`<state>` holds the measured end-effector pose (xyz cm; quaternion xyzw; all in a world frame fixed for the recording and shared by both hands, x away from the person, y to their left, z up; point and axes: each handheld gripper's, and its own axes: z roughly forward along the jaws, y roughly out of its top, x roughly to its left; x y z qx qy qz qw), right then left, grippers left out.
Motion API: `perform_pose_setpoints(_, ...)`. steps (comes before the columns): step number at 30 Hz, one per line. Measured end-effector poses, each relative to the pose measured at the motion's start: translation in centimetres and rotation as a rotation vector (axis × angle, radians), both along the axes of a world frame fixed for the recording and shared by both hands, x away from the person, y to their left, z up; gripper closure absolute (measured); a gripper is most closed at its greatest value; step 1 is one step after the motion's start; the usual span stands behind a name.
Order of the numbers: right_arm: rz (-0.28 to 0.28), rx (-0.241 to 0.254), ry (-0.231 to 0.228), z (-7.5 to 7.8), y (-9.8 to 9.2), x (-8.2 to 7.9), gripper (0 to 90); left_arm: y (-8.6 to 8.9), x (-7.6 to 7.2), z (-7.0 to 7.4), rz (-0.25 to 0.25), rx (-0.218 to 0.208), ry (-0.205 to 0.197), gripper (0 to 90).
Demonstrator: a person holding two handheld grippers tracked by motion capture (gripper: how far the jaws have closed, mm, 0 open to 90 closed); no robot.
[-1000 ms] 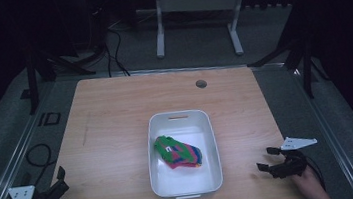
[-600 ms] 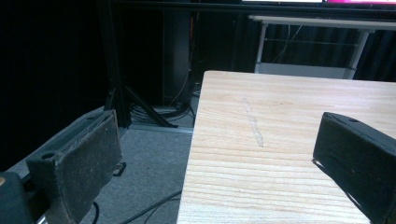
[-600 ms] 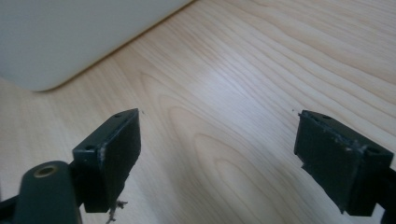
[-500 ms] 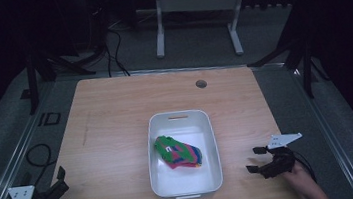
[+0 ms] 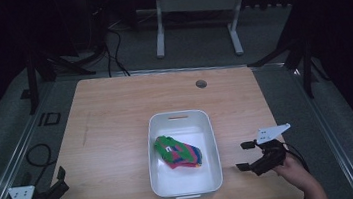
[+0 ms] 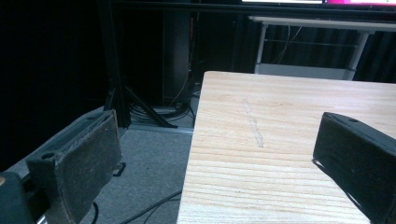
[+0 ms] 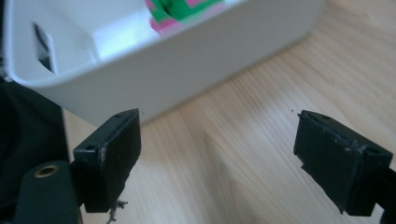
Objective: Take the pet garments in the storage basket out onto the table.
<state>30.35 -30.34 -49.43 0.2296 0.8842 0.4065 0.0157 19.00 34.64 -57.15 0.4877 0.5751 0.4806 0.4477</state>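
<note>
Wooden table: a big light-brown wooden table (image 5: 118, 136) with a flat top. A small round hole (image 5: 201, 83) sits near its far edge. A dark floor lies all around it.

White tub: a white plastic tub (image 5: 158, 136) shaped like a box with round corners. It stands in the middle of the table, closer to the person's side. It has a slot handle at each short end.

What is in the tub: one folded cloth with green, pink and blue stripes (image 5: 178, 152). It lies flat on the bottom of the tub, more toward the right wall. Nothing else is in there.

Right gripper: the black right gripper (image 5: 245, 156) is low over the table, just beside the right wall of the tub, and points at it. Its jaws are spread wide with nothing between them. In the right gripper view the white wall (image 7: 177, 70) is close ahead, and a bit of the striped cloth (image 7: 182, 9) peeks over the rim.

Left gripper: the black left gripper (image 5: 62, 179) waits at the near left corner of the table, far from the tub. Its jaws are spread wide too and hold nothing.

How to do it well: I think the right gripper is going for the cloth. It should lift up over the rim first, not bump the wall. Then go down, pinch the top fold, and close gently.
</note>
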Motion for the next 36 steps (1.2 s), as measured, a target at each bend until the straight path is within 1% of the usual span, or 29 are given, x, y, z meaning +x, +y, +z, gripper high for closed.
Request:
perform_pose_setpoints(2, 0.024, -0.004, -0.010, 0.9, 0.8, 0.0, 14.1, 0.0, 0.0, 0.0, -0.001, 0.000, 0.002, 1.4)
perform_pose_setpoints(4, 0.051, 0.004, -0.019, 1.9, 1.8, 0.1, 13.5, 0.0, 0.0, 0.0, -0.001, -0.001, 0.003, 1.4)
perform_pose_setpoints(9, 0.110, 0.016, -0.049, 3.9, 4.1, 0.5, 13.2, 0.0, 0.0, 0.0, -0.003, 0.000, -0.001, 1.3)
perform_pose_setpoints(13, 0.146, 0.006, -0.048, 4.8, 5.9, 0.9, 12.9, 0.0, 0.0, 0.0, -0.006, -0.001, 0.000, 1.3)
perform_pose_setpoints(16, 0.182, 0.001, -0.028, 5.3, 7.6, 1.1, 12.8, 0.1, 0.0, 0.0, -0.014, -0.005, -0.002, 1.4)
perform_pose_setpoints(17, 0.189, -0.005, -0.035, 5.3, 8.1, 1.1, 12.9, 0.1, 0.0, 0.0, -0.013, -0.004, -0.001, 1.4)
perform_pose_setpoints(19, 0.203, -0.006, -0.026, 5.3, 9.2, 1.3, 12.9, 0.1, 0.0, 0.0, -0.013, -0.004, 0.000, 1.3)
perform_pose_setpoints(21, 0.201, -0.026, -0.040, 5.2, 10.3, 1.3, 12.9, 0.0, 0.0, 0.0, -0.012, -0.003, 0.000, 1.3)
perform_pose_setpoints(22, 0.207, -0.029, -0.031, 5.2, 10.7, 1.4, 12.9, 0.1, 0.0, 0.0, -0.012, -0.004, 0.002, 1.3)
perform_pose_setpoints(23, 0.211, -0.032, -0.032, 5.1, 11.3, 1.5, 13.0, 0.1, 0.0, 0.0, -0.013, -0.004, 0.002, 1.4)
perform_pose_setpoints(24, 0.211, -0.032, -0.032, 5.1, 11.3, 1.5, 13.0, 0.1, 0.0, 0.0, -0.013, -0.004, 0.002, 1.4)
perform_pose_setpoints(25, 0.219, -0.040, -0.032, 4.9, 11.9, 1.7, 12.9, 0.1, 0.0, 0.0, -0.012, -0.003, 0.003, 1.4)
perform_pose_setpoints(26, 0.231, -0.055, -0.033, 4.7, 12.9, 1.9, 13.0, 0.0, 0.0, 0.0, -0.011, -0.003, 0.001, 1.4)
perform_pose_setpoints(28, 0.244, -0.075, -0.022, 4.5, 14.1, 2.1, 12.9, 0.0, 0.0, 0.0, -0.010, -0.001, 0.000, 1.3)
perform_pose_setpoints(30, 0.250, -0.099, -0.022, 4.3, 15.3, 2.4, 12.9, 0.0, 0.0, 0.0, -0.009, 0.002, 0.000, 1.3)
perform_pose_setpoints(31, 0.263, -0.112, -0.017, 4.2, 15.8, 2.6, 12.9, 0.0, 0.0, 0.0, -0.010, 0.003, -0.001, 1.4)
perform_pose_setpoints(32, 0.264, -0.124, -0.022, 4.1, 16.4, 2.6, 13.0, 0.0, 0.0, 0.0, -0.012, 0.005, -0.001, 1.4)
perform_pose_setpoints(34, 0.272, -0.141, -0.013, 3.8, 17.5, 2.9, 13.1, 0.0, -0.1, 0.0, -0.013, 0.004, -0.002, 1.4)
perform_pose_setpoints(36, 0.275, -0.161, -0.019, 3.6, 18.6, 3.2, 13.2, 0.0, 0.0, 0.0, -0.015, 0.001, -0.003, 1.4)
